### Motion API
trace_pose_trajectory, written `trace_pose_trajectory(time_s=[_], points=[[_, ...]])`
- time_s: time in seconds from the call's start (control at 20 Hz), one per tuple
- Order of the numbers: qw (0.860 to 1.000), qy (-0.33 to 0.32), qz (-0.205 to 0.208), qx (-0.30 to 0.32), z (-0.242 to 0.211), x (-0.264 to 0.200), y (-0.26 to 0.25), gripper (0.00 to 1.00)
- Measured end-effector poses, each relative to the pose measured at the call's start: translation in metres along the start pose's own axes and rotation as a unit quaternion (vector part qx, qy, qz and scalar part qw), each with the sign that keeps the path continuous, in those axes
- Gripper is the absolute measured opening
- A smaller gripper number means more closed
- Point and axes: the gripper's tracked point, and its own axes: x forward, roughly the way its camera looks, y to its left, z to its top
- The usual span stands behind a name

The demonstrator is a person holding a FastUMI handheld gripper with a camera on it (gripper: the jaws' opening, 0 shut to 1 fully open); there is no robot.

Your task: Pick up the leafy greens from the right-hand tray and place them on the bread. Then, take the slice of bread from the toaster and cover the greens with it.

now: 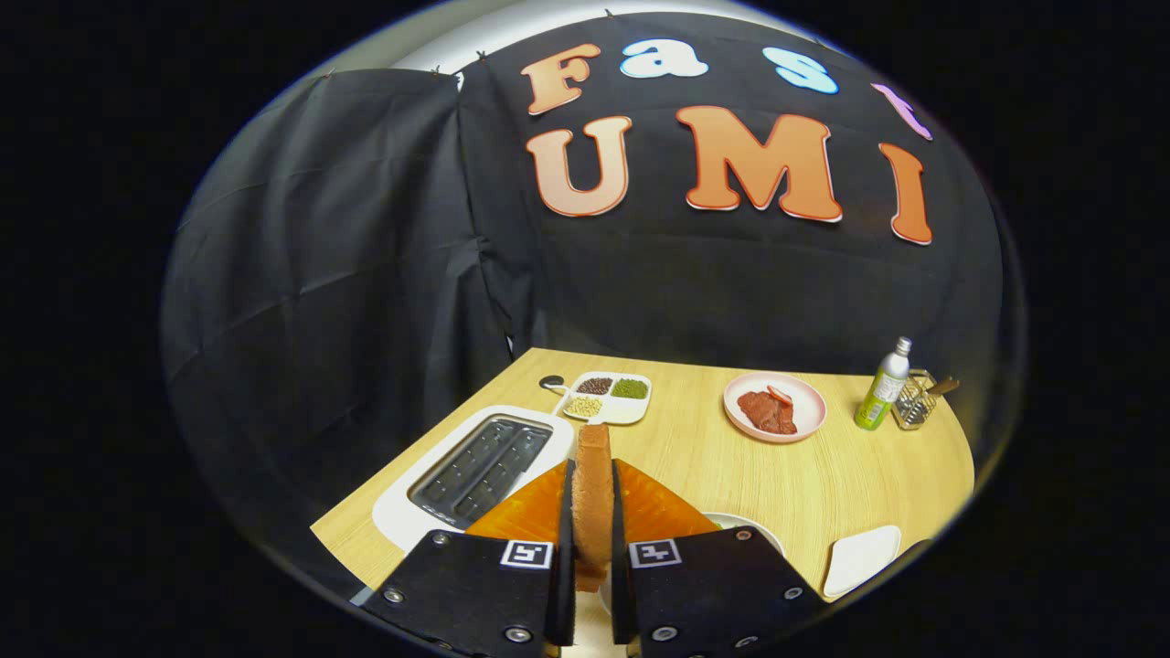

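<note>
Gripping the slice of bread (592, 498) upright between both fingers, the gripper (592, 548) is raised above the wooden bench (731, 475). Just ahead and left sits the white toaster (475, 471), its slots empty. Beyond lie a divided dish (608, 398), a pink plate (775, 407) and a green bottle (883, 384) whose label is too small to read.

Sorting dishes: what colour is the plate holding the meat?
Pink plate, clearest in the gripper view.
</note>
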Motion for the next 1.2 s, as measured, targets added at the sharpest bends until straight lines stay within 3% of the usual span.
trace_pose_trajectory(time_s=[0.5,1.0,1.2], points=[[0.996,0.051,0.009,0.074,-0.074,0.022,-0.048,0.16],[0.986,0.074,0.014,0.151,-0.103,0.026,-0.102,0.16],[0.985,0.081,-0.002,0.153,-0.114,0.03,-0.123,0.22]])
